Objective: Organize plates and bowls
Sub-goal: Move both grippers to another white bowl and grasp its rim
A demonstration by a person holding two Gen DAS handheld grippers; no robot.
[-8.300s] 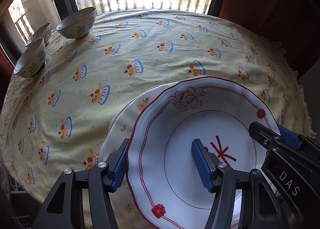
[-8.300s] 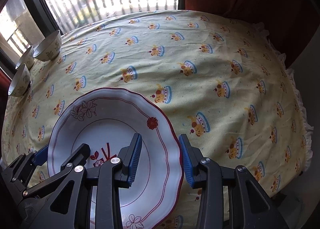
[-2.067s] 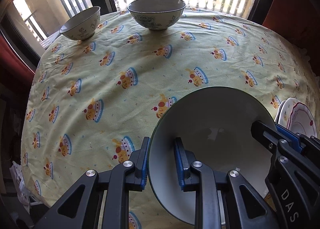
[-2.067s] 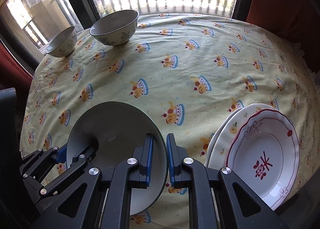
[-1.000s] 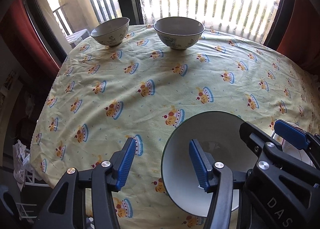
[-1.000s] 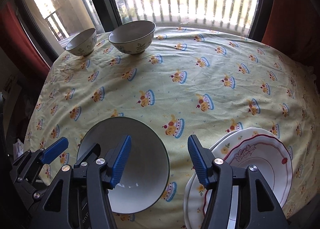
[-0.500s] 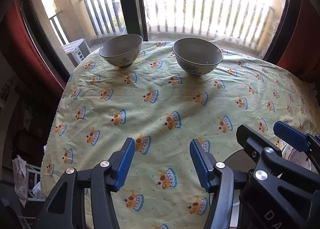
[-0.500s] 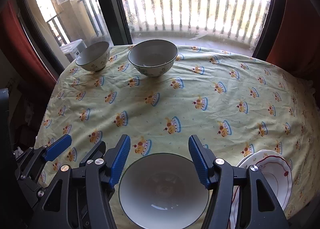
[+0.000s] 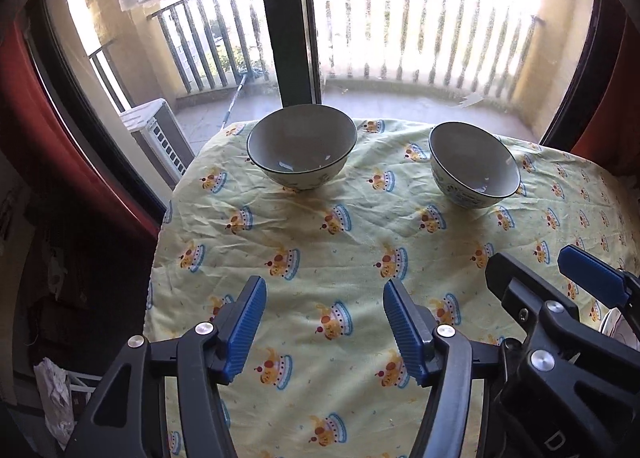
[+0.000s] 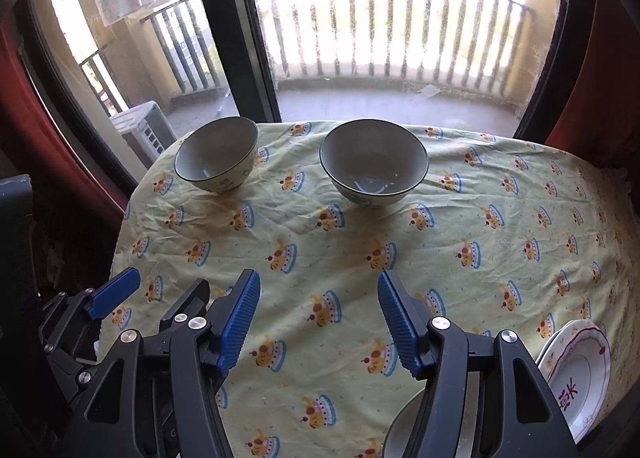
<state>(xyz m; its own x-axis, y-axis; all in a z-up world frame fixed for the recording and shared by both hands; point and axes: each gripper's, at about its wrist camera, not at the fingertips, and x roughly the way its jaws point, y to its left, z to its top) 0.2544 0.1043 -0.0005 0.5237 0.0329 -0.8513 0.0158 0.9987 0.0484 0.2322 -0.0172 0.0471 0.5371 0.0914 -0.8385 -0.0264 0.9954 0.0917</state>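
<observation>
On the far side of the table: two bowls [image 9: 302, 146] [image 9: 474, 164] waiting apart, not stacked.
Plates [image 10: 576, 374]: piled at the right edge.
Left gripper [image 9: 324, 322]: jaws just widened, nothing inside.
Right gripper [image 10: 318, 318]: jaws apart, empty, ready for a bowl.

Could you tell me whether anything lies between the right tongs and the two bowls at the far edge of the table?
Nothing visible does. Only bare tablecloth lies between the open right tongs and the nearer bowl or the far-left bowl. The plates sit off to the right, out of the way.
</observation>
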